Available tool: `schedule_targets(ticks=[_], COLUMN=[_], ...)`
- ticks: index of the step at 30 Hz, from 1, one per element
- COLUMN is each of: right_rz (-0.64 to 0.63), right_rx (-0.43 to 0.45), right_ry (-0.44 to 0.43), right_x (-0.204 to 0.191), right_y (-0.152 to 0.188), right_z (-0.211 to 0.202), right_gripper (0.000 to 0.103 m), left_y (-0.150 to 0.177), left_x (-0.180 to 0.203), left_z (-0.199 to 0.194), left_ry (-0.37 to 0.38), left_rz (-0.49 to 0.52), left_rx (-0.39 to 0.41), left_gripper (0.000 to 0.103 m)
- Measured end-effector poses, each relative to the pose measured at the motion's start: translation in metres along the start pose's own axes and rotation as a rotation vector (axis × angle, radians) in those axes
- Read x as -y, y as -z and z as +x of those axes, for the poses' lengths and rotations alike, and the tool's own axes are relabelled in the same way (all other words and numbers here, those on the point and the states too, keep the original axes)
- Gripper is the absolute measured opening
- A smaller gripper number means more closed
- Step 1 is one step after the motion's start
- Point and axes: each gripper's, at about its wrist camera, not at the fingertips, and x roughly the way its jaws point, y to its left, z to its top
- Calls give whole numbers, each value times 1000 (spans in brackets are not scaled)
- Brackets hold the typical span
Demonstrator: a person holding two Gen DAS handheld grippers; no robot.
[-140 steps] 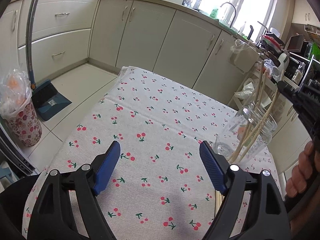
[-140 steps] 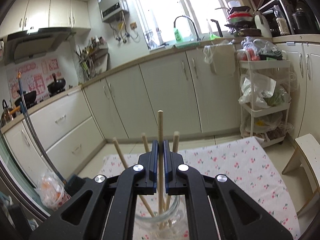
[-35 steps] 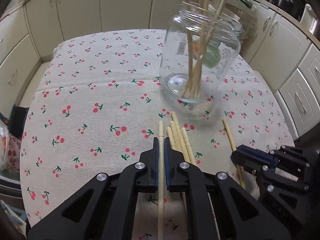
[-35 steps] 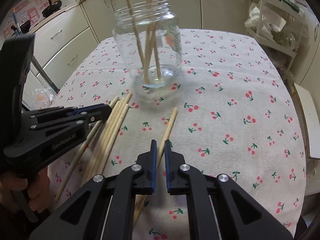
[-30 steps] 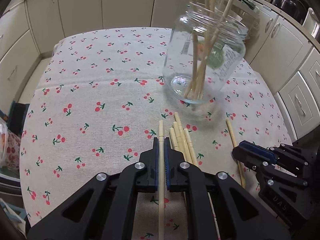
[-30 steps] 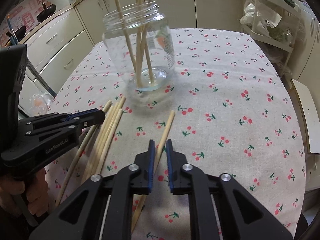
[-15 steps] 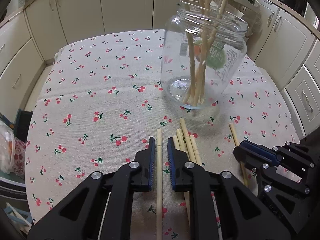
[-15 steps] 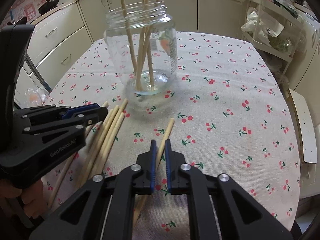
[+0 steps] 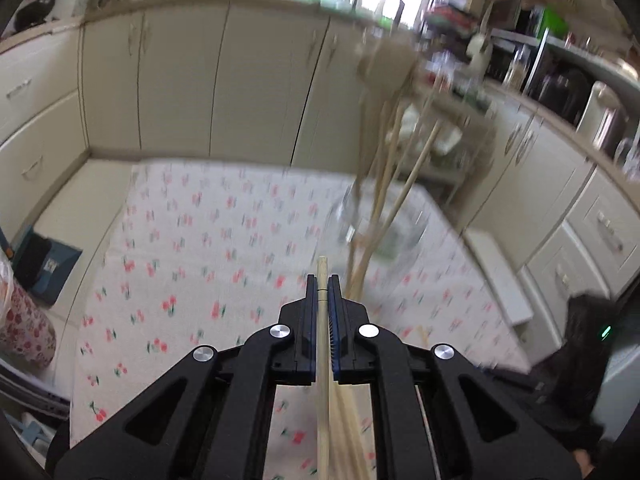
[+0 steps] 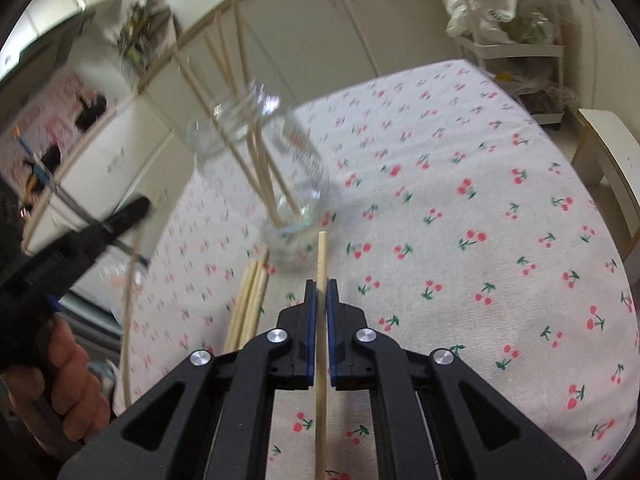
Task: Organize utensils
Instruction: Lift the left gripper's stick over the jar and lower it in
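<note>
A clear glass jar [image 10: 280,160] holding several wooden chopsticks stands on the cherry-print tablecloth [image 10: 460,240]; it shows blurred in the left wrist view [image 9: 380,224]. My left gripper [image 9: 322,292] is shut on a single chopstick [image 9: 322,360], lifted above the table. My right gripper [image 10: 319,292] is shut on another chopstick [image 10: 320,360], its tip pointing at the jar's base. Loose chopsticks [image 10: 250,300] lie on the cloth left of my right gripper. The left gripper also shows at the left of the right wrist view [image 10: 52,264], with its chopstick hanging down.
Cream kitchen cabinets [image 9: 240,80] line the far wall. A white wire trolley with bags [image 10: 512,32] stands at the far right. A pale stool [image 10: 608,148] is by the table's right edge. A floral bin [image 9: 20,320] and a dustpan [image 9: 44,264] sit on the floor at left.
Both grippers have closed on their chopsticks and lifted them off the cloth. The left gripper has swung up and tilted, so its view now looks across the table, blurred.
</note>
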Motion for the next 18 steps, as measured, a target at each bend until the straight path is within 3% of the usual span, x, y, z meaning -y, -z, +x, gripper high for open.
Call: schedule_targets(ticks=[5,9,18], right_rz=[24,27,30], right_rx=[67,86,139], right_ry=[-18,-29,-42], right_x=[-1,-3,2], right_y=[-3,-2,-3], right_z=[-8,-10,-15], right_gripper=[6,6,6], left_y=[-35,-60,-104], left_x=[20,28,26], left_z=[-26,-33,-24], left_ry=[13,10,8], left_rz=[-15,-50,-138], left_rx=[217,339,467], left_gripper=[5,5,5])
